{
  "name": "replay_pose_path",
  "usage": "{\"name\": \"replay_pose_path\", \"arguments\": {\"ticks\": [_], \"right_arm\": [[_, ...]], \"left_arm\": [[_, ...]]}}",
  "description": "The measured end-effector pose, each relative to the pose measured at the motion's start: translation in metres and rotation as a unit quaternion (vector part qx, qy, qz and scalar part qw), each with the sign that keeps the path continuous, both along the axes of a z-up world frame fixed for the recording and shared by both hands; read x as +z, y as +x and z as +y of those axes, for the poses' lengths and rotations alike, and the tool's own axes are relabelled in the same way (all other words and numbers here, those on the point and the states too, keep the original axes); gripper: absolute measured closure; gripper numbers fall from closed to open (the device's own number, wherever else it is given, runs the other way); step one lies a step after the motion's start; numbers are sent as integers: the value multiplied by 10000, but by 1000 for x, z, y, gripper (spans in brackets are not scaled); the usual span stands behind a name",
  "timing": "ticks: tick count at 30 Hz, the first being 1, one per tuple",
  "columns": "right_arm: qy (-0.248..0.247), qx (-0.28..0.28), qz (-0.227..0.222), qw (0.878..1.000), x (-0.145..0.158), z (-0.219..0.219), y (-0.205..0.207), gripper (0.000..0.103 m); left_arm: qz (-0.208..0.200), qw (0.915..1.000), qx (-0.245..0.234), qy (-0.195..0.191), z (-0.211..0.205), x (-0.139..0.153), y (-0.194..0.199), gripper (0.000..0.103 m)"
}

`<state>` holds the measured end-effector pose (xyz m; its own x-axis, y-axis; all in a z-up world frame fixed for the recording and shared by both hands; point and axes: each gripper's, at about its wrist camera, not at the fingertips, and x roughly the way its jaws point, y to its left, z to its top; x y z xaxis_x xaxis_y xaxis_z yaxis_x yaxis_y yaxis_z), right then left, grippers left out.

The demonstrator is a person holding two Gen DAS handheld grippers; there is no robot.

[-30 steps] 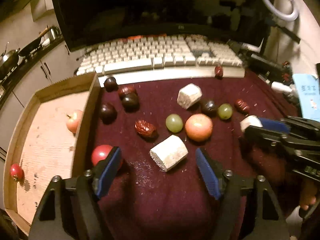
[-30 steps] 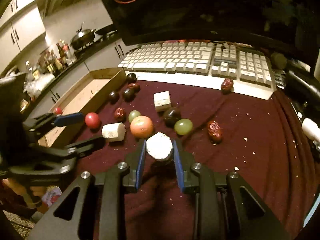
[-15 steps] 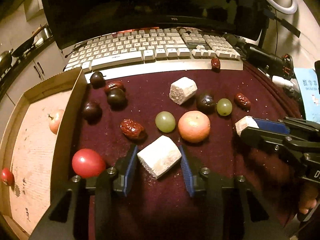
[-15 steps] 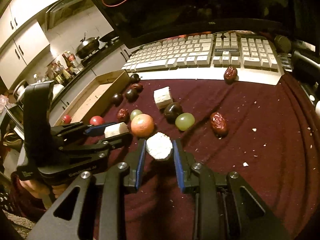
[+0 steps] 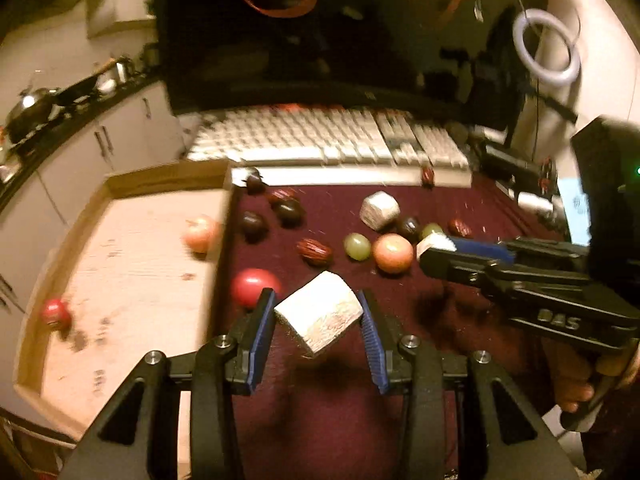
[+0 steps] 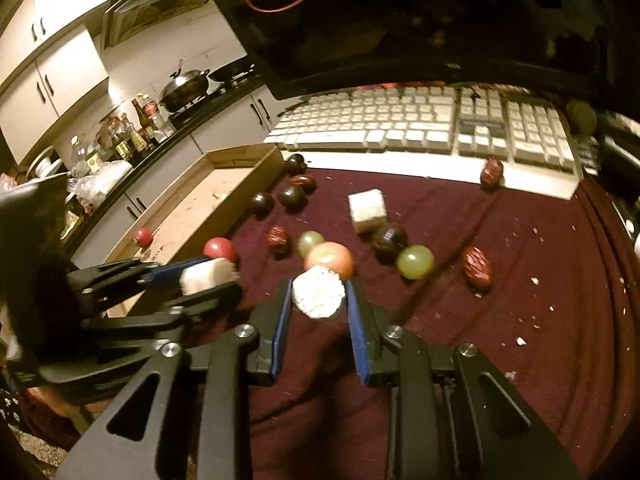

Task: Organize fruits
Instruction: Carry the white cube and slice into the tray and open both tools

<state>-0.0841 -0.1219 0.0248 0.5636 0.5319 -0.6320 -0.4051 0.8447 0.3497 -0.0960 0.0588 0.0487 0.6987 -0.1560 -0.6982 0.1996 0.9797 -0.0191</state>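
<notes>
Where the keyboard (image 6: 424,128) ends, crumb-strewn maroon cloth (image 6: 520,280), kitchen counter (image 6: 132,152) beyond

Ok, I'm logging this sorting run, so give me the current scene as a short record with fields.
left gripper: shut on a white chunk, lifted off the cloth
right gripper: shut on a round white piece
wooden tray: holds a peach-coloured fruit and a small red fruit
maroon cloth: loose dark plums, red dates, two green grapes, an orange fruit, a red tomato, one more white chunk
behind: white keyboard, dark monitor
</notes>
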Motion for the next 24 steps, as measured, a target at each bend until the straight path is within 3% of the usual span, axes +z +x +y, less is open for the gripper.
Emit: {"name": "replay_pose_path", "arguments": {"ticks": [5, 10, 19, 24], "right_arm": [[-125, 296, -169, 9993, 17, 40, 1, 74], [-168, 781, -389, 9960, 34, 94, -3, 74], [-277, 1428, -442, 9884, 38, 176, -9, 74], [-506, 1419, -259, 9882, 25, 206, 3, 74]], "left_arm": [[-490, 9965, 671, 60, 47, 24, -15, 62], [-664, 9898, 1254, 156, 86, 28, -20, 62], [-436, 9858, 1608, 194, 124, 9, -19, 62], [-210, 9843, 1729, 289, 139, -7, -12, 62]]}}
